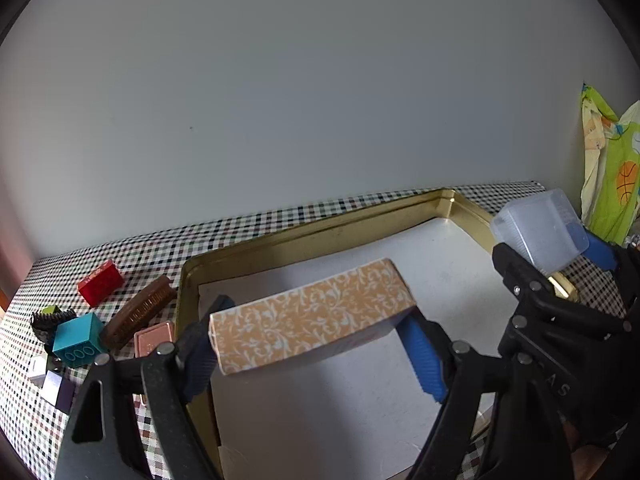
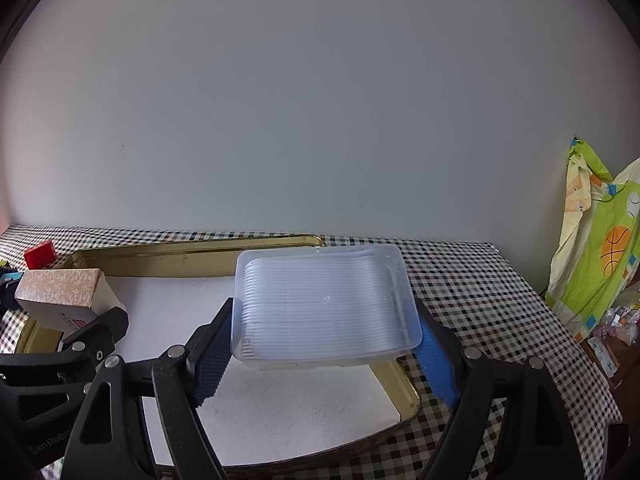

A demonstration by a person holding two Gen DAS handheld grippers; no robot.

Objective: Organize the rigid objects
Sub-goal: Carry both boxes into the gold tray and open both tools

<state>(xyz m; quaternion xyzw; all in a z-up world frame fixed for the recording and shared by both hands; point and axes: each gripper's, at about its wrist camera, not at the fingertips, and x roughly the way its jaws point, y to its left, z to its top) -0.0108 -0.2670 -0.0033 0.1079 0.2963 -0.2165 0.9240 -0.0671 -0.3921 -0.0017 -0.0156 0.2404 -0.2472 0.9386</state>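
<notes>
The left gripper (image 1: pixel 316 344) pinched a long orange floral box (image 1: pixel 310 316) by its two ends, holding it above the white floor of the gold tin tray (image 1: pixel 320 232); the right gripper (image 2: pixel 326 354) pinched a clear plastic container (image 2: pixel 324 300) between its blue pads, raised over the right part of the same tray (image 2: pixel 192 258); from the left wrist that container (image 1: pixel 540 232) showed near the tray's far right corner. The tray sat on a surface covered in checked cloth (image 2: pixel 460 280); left of it lay a red block (image 1: pixel 100 282), a brown brush (image 1: pixel 140 312), a teal block (image 1: pixel 78 340) and a small pink case (image 1: pixel 154 338), close together; a green printed cloth (image 2: pixel 600 240) hung at the right.
</notes>
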